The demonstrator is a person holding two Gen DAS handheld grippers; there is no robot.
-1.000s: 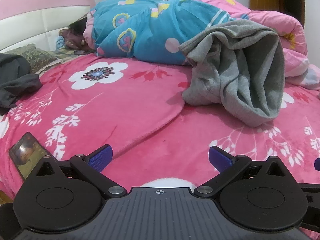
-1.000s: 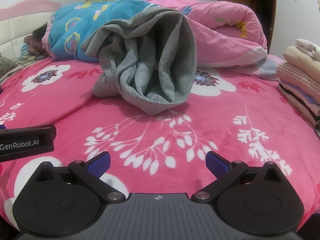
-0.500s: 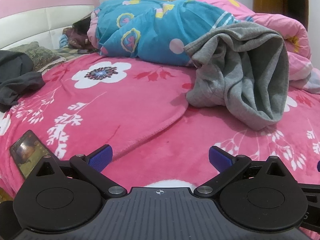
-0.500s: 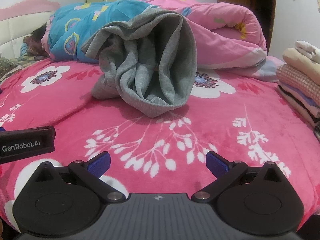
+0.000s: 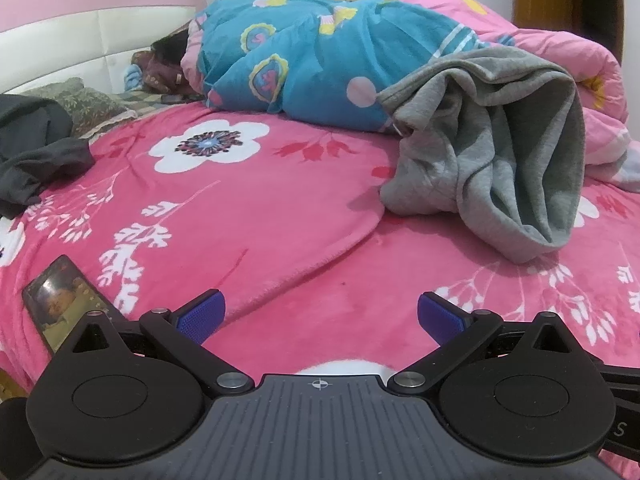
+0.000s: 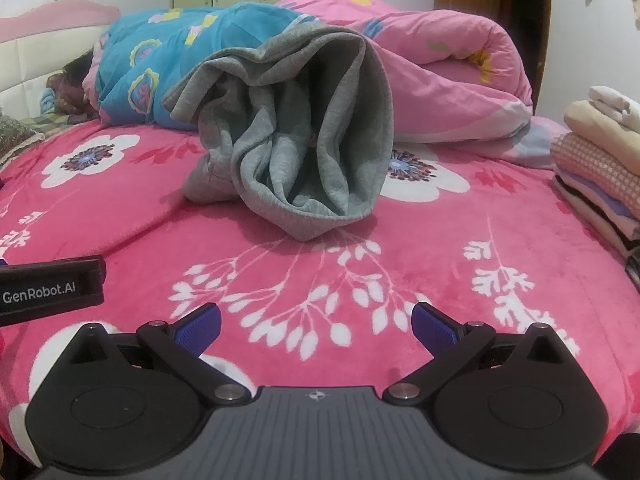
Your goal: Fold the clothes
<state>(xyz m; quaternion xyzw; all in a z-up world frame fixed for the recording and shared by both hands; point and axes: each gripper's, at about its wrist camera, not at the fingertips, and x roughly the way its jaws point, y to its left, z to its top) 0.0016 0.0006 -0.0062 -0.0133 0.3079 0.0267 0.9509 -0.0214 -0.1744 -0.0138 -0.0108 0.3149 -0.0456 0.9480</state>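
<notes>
A crumpled grey sweatshirt (image 5: 500, 160) (image 6: 304, 140) lies in a heap on the pink flowered blanket (image 5: 260, 208) (image 6: 420, 272), leaning against rolled quilts. My left gripper (image 5: 320, 314) hovers open over the blanket's near edge, well short of the garment and to its left. My right gripper (image 6: 316, 322) is also open and empty, with the sweatshirt straight ahead and some way off. The left gripper's body (image 6: 52, 288) shows at the left edge of the right wrist view.
A person lies under a blue quilt (image 5: 312, 56) by the headboard (image 5: 60, 48). A pink quilt (image 6: 440, 80) is rolled behind the sweatshirt. Folded clothes (image 6: 600, 160) are stacked at the right. A phone (image 5: 60, 300) and dark garment (image 5: 36, 152) lie at the left.
Both grippers have edged slightly forward toward the sweatshirt, which looks a little nearer. Both stay open; nothing has been taken hold of.
</notes>
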